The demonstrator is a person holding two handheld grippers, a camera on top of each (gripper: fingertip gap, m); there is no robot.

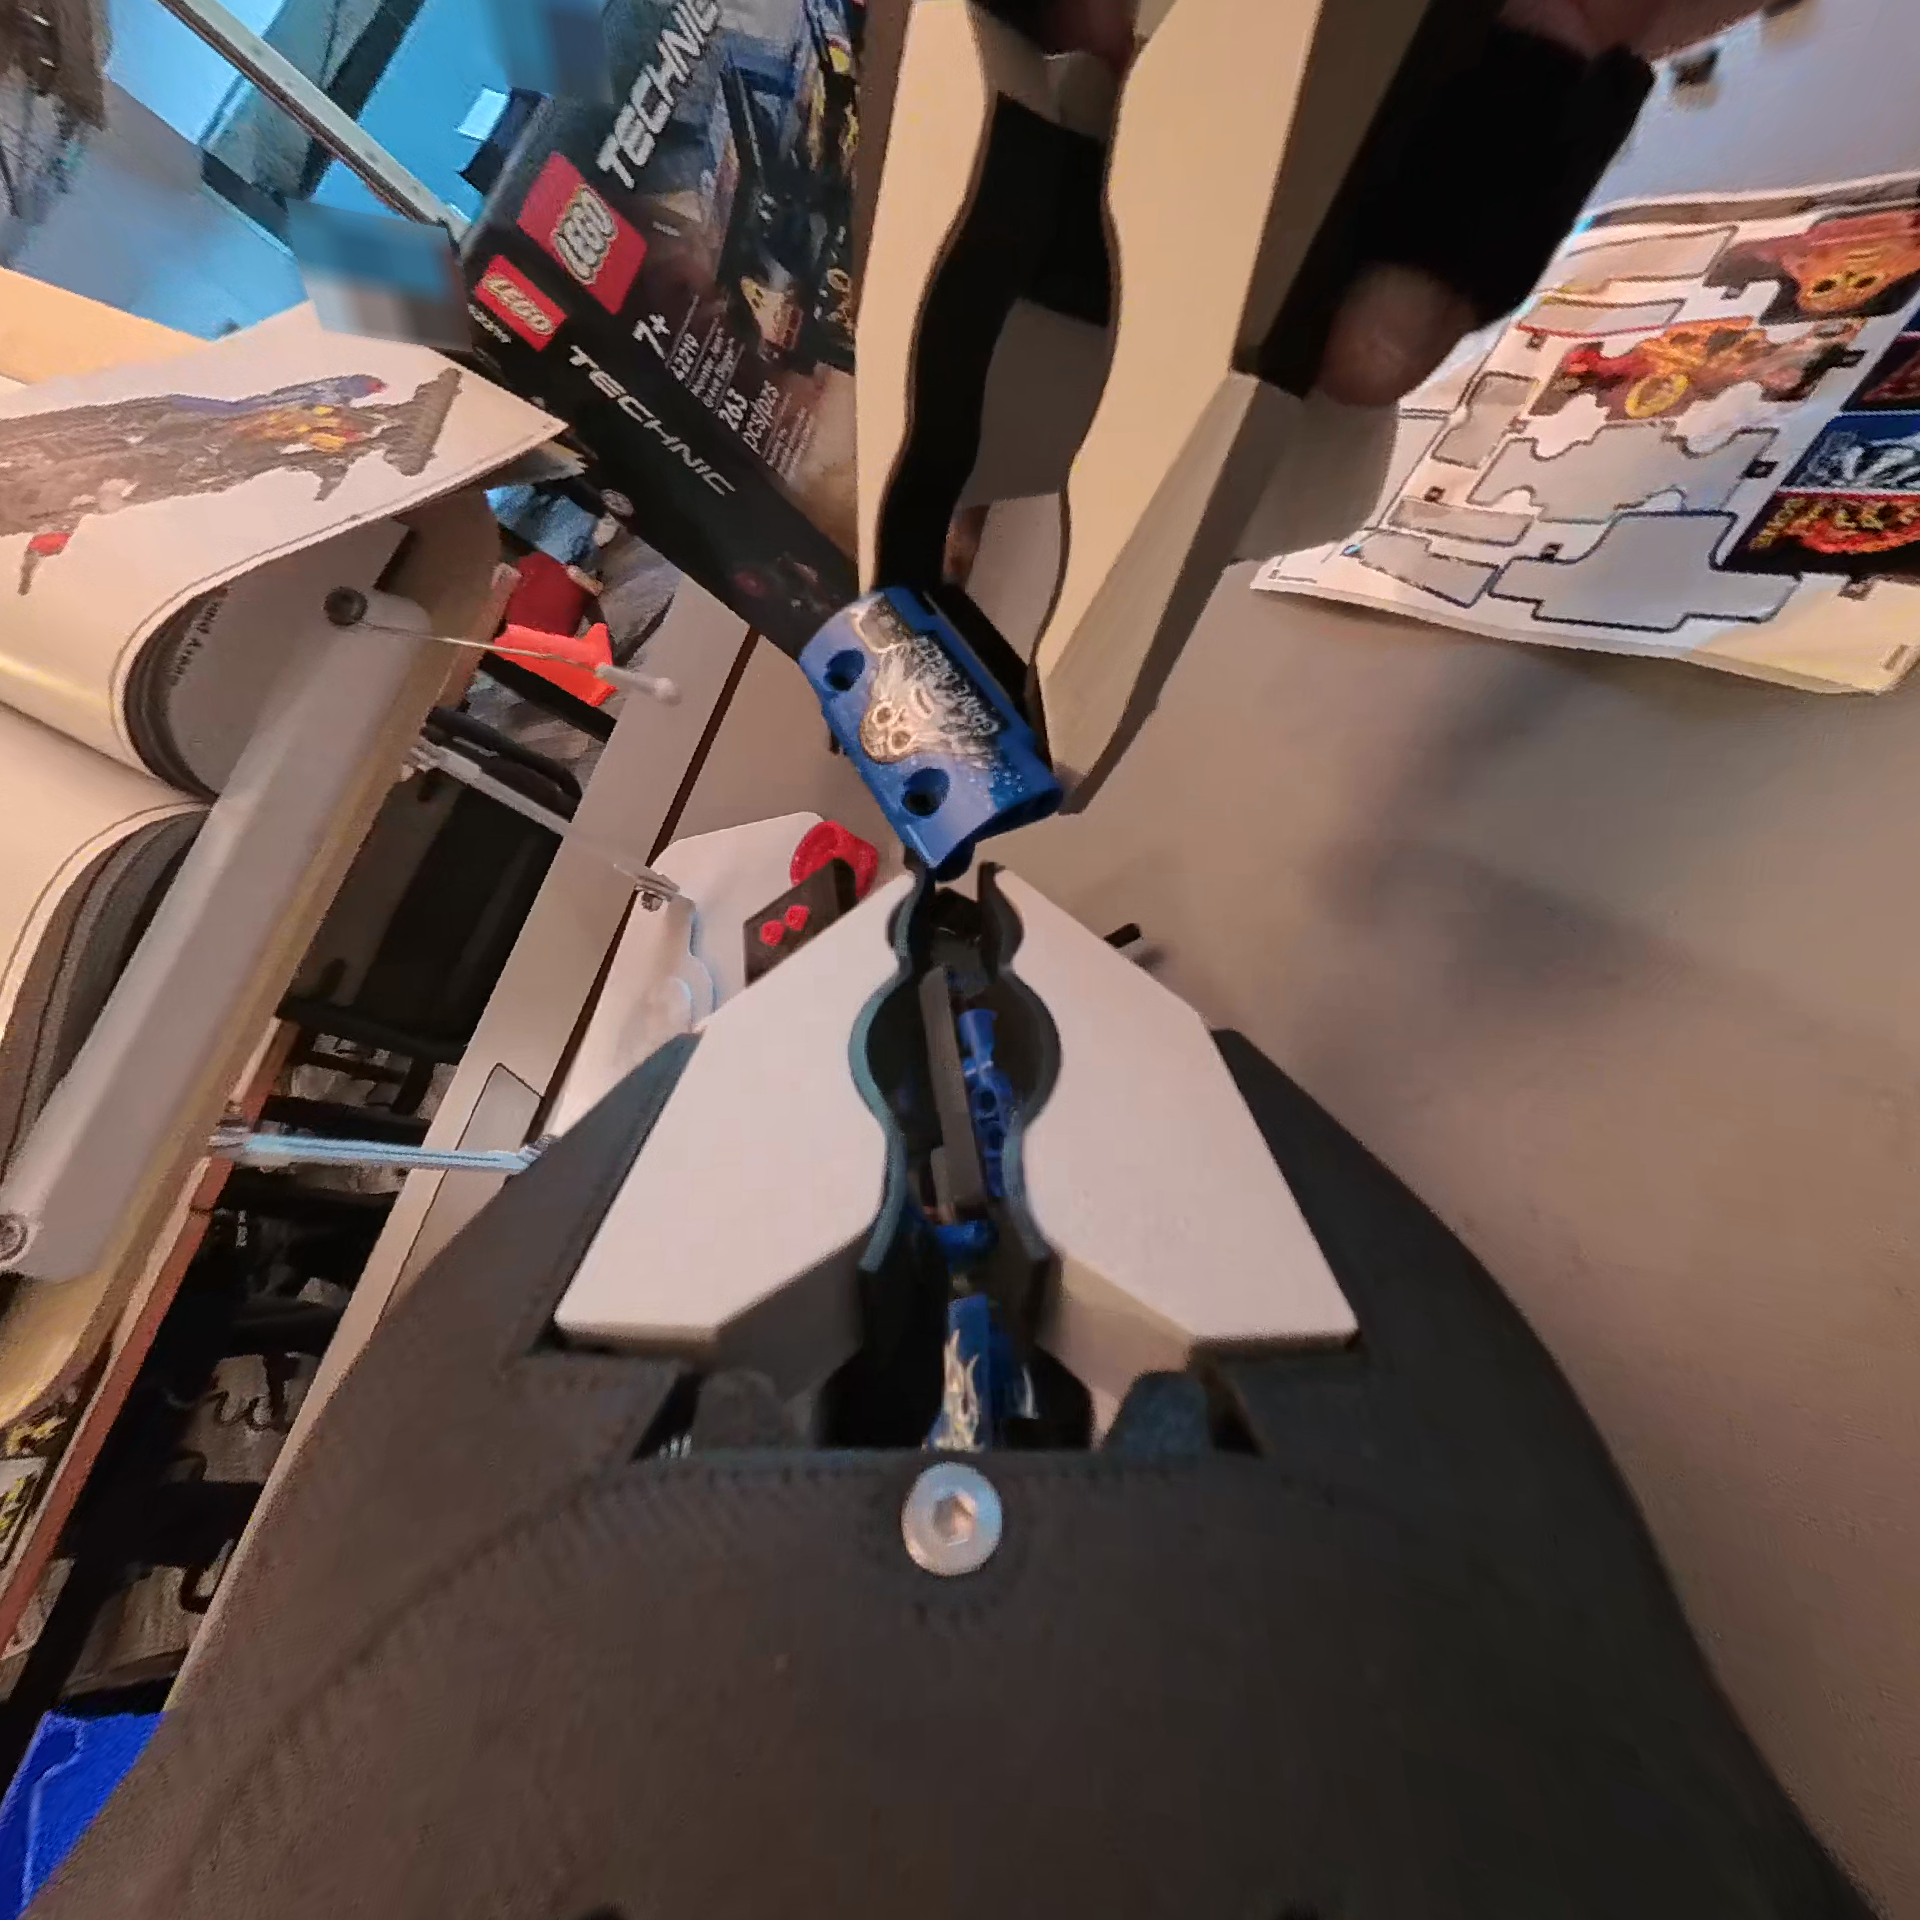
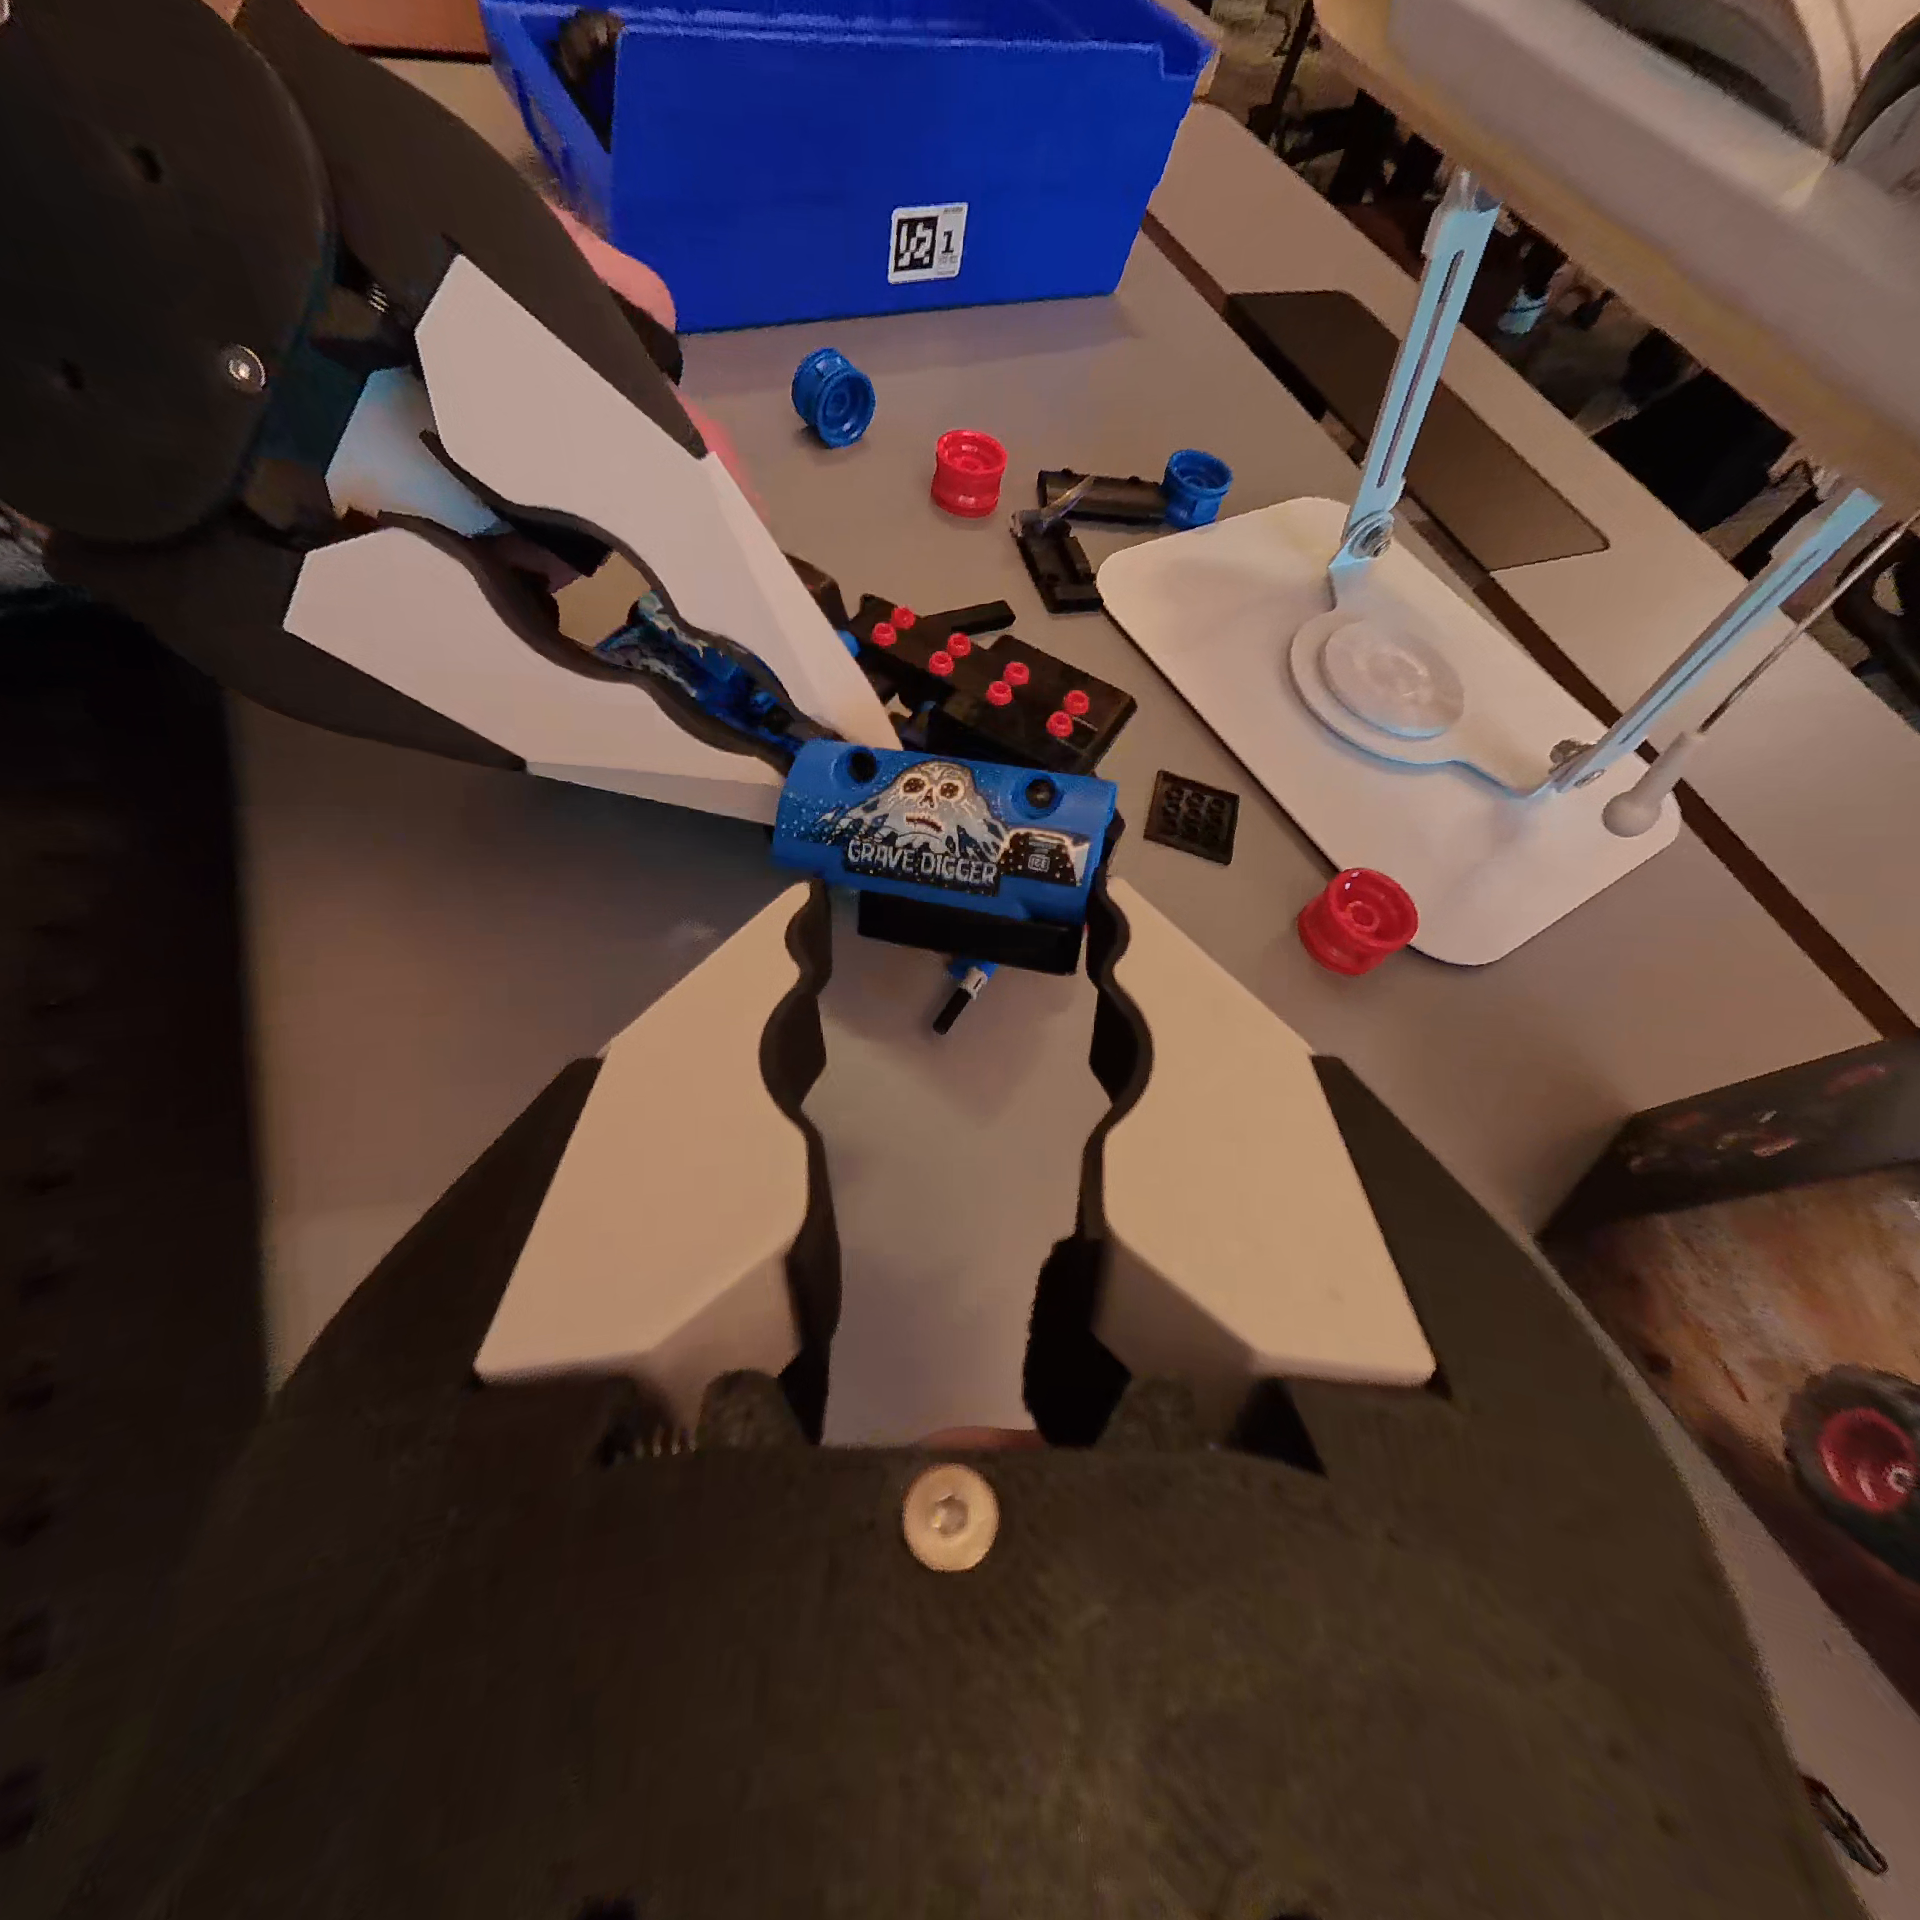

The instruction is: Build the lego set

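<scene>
Blue plastic fills the middle of both my views: the curved blue panel [image 2: 940,826] with its skull sticker sits right at the tips of my right gripper [image 2: 951,920], spanning the gap between the two fingers. Their inner pads press on the black piece [image 2: 966,935] fixed under the panel, one at each end, so I read that gripper as clamped on the panel assembly, held above the grey table [image 2: 468,935].

My left gripper [image 1: 956,883] is closed nearly all the way on a thin blue and black build [image 1: 971,1101] that runs lengthwise down the slot between its fingers, back toward the palm. In the right wrist view the same left gripper [image 2: 821,748] comes in from the upper left, and the thin build's front end meets the left end of the blue panel, just past the fingertips. From the left wrist view the panel [image 1: 930,717] hangs just above and ahead of my left tips, gripped from above by the right gripper.

Beyond the panel lie black plates with red pins [image 2: 997,675], two red wheel hubs [image 2: 1356,920], blue hubs [image 2: 831,395], a blue bin [image 2: 831,156] and a white lamp base [image 2: 1247,623]. The set's box [image 1: 665,312] and a sticker sheet [image 1: 1662,416] show in the left view.
</scene>
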